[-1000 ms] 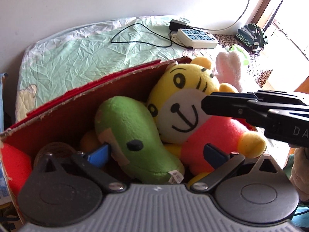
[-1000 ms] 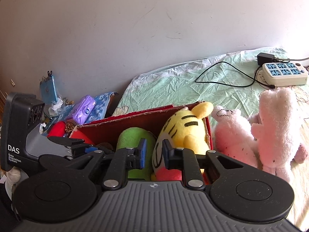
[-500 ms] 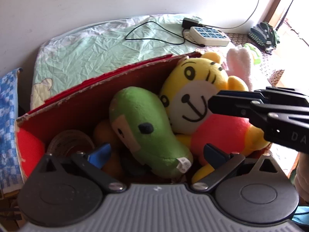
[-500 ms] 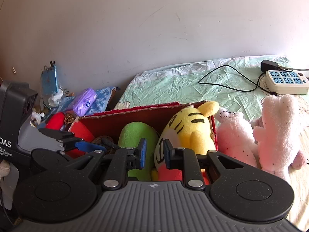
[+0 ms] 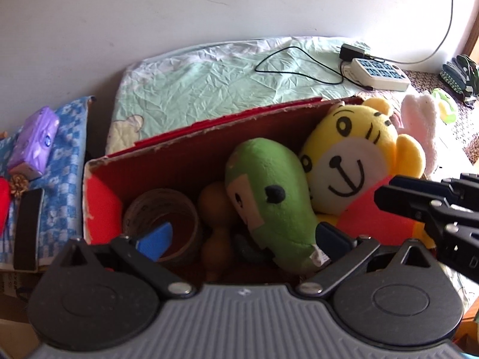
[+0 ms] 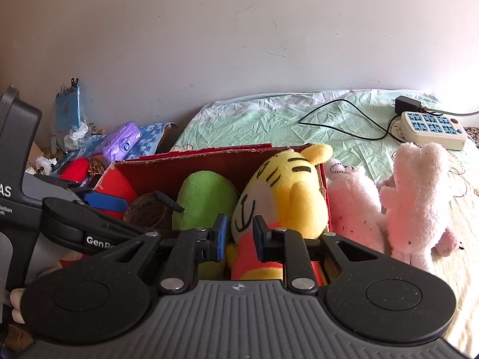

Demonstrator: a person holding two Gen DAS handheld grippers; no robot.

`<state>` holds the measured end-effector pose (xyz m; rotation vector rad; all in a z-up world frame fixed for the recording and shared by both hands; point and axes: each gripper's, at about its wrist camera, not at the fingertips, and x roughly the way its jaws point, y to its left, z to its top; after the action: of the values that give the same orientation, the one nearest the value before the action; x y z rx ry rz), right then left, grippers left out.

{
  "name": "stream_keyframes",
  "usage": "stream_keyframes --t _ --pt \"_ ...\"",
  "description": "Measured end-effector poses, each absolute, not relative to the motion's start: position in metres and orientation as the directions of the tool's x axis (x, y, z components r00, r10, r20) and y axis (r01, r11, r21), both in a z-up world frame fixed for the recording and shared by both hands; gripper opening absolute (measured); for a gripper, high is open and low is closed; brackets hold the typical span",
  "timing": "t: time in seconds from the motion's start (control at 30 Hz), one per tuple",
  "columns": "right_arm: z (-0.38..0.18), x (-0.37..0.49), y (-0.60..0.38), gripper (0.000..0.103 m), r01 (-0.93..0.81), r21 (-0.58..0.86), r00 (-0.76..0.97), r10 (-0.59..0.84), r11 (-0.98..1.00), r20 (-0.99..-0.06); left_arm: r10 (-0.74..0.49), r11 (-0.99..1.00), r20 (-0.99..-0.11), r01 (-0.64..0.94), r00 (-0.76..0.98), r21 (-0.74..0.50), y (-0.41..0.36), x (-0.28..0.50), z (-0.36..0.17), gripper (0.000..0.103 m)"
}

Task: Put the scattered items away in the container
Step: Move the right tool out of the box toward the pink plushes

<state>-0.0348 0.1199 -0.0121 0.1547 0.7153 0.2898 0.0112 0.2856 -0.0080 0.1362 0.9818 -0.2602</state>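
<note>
Left wrist view: against a second ago the box point(image 5: 185, 161) sits lower and further right in frame, and more of the blue cloth point(image 5: 63, 137) and purple pack point(image 5: 34, 140) shows at left. Left gripper point(image 5: 242, 239) over the box, jaws wide, nothing between them. Inside: tape roll point(image 5: 161, 209), brown gourd point(image 5: 214, 209), green plush point(image 5: 269, 197), tiger point(image 5: 350, 161) at the right end. Right gripper point(image 5: 386, 197) crosses in front of the tiger's red body.

Right wrist view: framing little changed. Right gripper point(image 6: 238, 236), jaws narrow, empty; the tiger's point(image 6: 287, 188) red lower part shows in the gap behind them. Pink plush point(image 6: 416, 197) lies on the bed point(image 6: 269, 119) just beside the box's point(image 6: 194, 164) right wall. Power strip point(image 6: 432, 128) well behind.
</note>
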Motion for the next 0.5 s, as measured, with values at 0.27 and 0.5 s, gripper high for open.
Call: stream_keyframes --t 0.27,0.5 --pt "-0.009 -0.046 0.116 0.024 -0.194 0.278 0.721 0.329 0.941 -0.610 -0.147 0.975 -0.834 0.220 0.531 -0.032 0.285 0.000 -0.003 0.102" --pt "-0.007 -0.060 0.111 0.026 -0.188 0.290 0.736 0.330 0.938 -0.592 -0.126 0.984 -0.826 0.177 0.549 -0.033 0.280 -0.011 -0.006 0.102"
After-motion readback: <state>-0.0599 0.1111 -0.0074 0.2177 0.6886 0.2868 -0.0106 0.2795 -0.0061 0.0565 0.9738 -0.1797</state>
